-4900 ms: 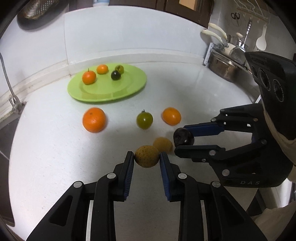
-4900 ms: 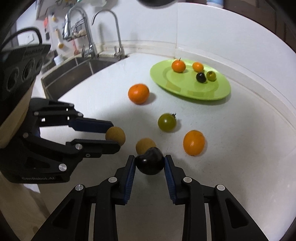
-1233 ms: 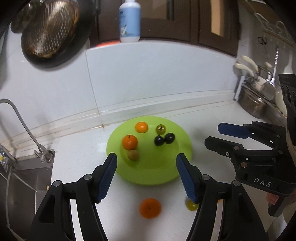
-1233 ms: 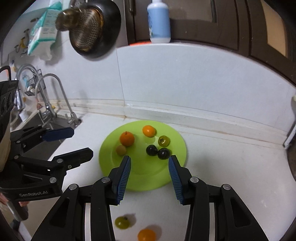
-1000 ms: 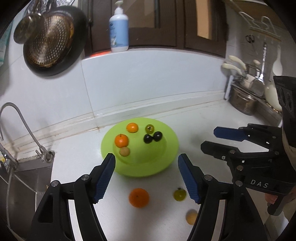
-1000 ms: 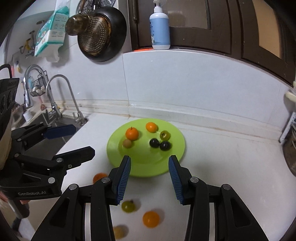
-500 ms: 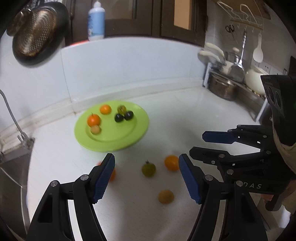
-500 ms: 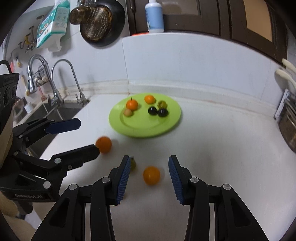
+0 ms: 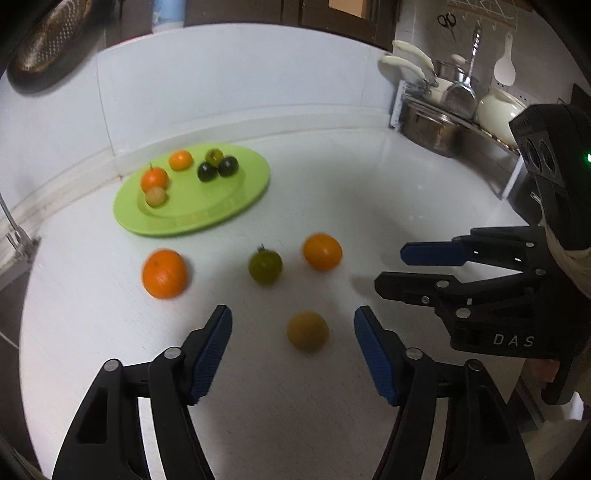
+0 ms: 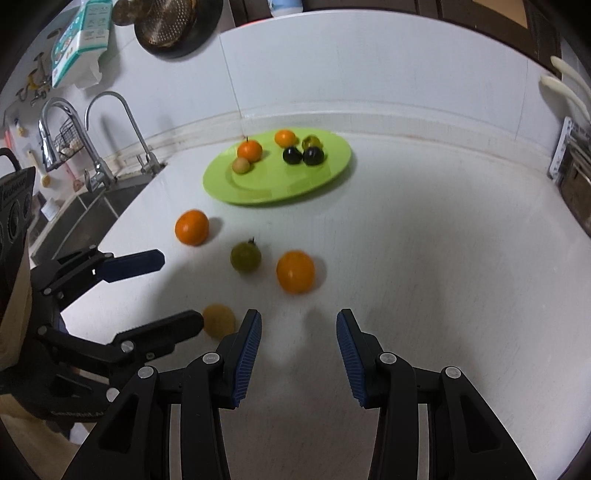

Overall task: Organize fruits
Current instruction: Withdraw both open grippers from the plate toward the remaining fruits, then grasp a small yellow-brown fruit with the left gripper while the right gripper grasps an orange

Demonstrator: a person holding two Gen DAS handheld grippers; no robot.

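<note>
A green plate (image 9: 221, 210) at the back of the white counter holds two small oranges, a tan fruit, a yellow-green one and two dark plums. In front of it lie a large orange (image 9: 164, 273), a green tomato (image 9: 265, 266), another orange (image 9: 322, 252) and a yellow-brown fruit (image 9: 307, 331). My left gripper (image 9: 291, 312) hangs over the yellow-brown fruit, its jaws closing, pads clear of it on both sides. My right gripper (image 10: 298, 315) stands open and empty just short of the orange (image 10: 295, 271).
A sink with two taps (image 10: 92, 147) is at the counter's left end. Pots and utensils (image 9: 436, 125) stand in a rack at the right. A pan (image 10: 173, 26) hangs on the back wall.
Both grippers have dropped and drawn back from above the plate to the loose fruits on the counter. The left jaws have narrowed a little.
</note>
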